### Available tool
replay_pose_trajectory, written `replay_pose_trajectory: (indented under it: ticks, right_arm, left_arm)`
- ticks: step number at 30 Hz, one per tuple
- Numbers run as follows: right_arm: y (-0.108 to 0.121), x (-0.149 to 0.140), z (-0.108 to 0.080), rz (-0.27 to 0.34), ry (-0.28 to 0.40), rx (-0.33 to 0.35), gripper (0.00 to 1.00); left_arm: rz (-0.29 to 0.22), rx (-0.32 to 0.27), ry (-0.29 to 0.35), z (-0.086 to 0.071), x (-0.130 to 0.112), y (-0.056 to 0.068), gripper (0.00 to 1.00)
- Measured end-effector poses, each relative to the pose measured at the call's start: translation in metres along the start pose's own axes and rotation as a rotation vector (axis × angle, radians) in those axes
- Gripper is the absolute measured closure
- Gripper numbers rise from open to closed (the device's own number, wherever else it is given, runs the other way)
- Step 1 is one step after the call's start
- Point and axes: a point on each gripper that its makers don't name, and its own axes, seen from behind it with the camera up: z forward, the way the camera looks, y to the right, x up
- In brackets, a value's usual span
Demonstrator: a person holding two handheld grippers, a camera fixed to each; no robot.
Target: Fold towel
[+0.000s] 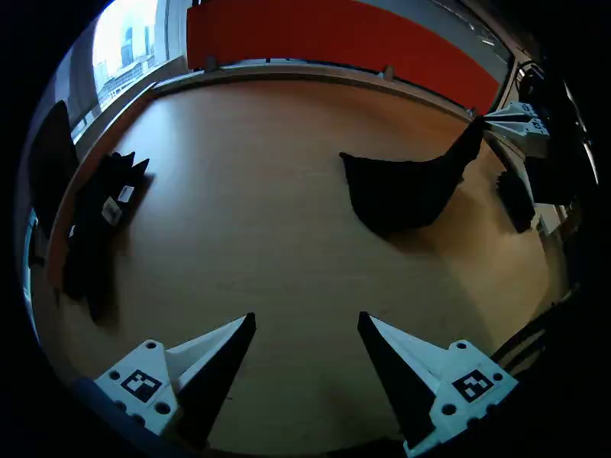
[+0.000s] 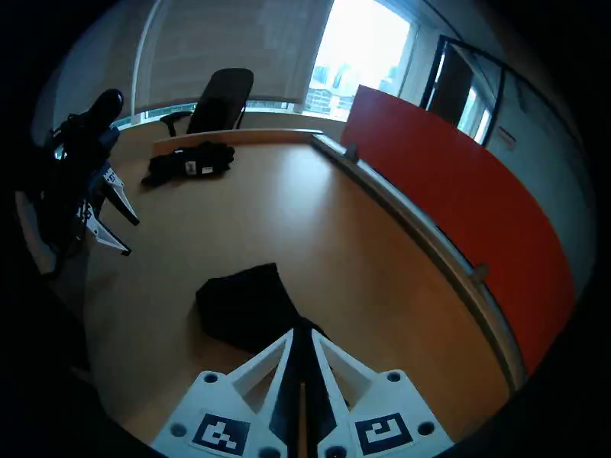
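A black towel [image 1: 401,195] lies partly bunched on the wooden table [image 1: 252,229], and one corner is pulled up to the right. My right gripper [image 1: 486,118] is shut on that raised corner. In the right gripper view its fingers [image 2: 303,336] meet on the dark cloth, and the rest of the towel [image 2: 240,305] sags onto the table just ahead. My left gripper [image 1: 305,320] stands open over bare wood, well short of the towel, with nothing between its fingers. Farther off in the right gripper view, the left gripper [image 2: 131,237] is held by a person's dark-gloved hand.
A heap of black cloths with white tags [image 1: 103,214] [image 2: 189,162] lies at the table's far side. An orange partition [image 1: 336,34] [image 2: 458,198] runs along one table edge. A black office chair [image 2: 221,95] stands by the windows.
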Motion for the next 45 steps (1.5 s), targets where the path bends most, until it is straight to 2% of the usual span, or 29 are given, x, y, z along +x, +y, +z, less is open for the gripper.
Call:
replay_pose_trajectory:
  ticks: [12, 23, 30, 36, 45]
  right_arm:
    - [-0.029, 0.023, 0.033, -0.096, -0.023, 0.105, 0.99]
    - [-0.075, 0.029, 0.074, -0.168, -0.074, 0.253, 0.99]
    - [-0.114, 0.019, 0.107, -0.183, -0.124, 0.352, 0.99]
    - [-0.144, -0.003, 0.135, -0.167, -0.186, 0.421, 0.99]
    - [-0.156, -0.013, 0.147, -0.161, -0.212, 0.445, 0.99]
  left_arm:
    - [-0.062, 0.024, 0.059, -0.009, -0.005, -0.007, 0.0]
    - [-0.101, 0.038, 0.116, -0.012, -0.007, -0.012, 0.0]
    - [-0.129, 0.054, 0.124, -0.015, -0.014, -0.016, 0.0]
    - [-0.153, 0.065, 0.12, -0.017, -0.022, -0.02, 0.0]
    - [-0.169, 0.066, 0.107, -0.016, -0.029, -0.021, 0.0]
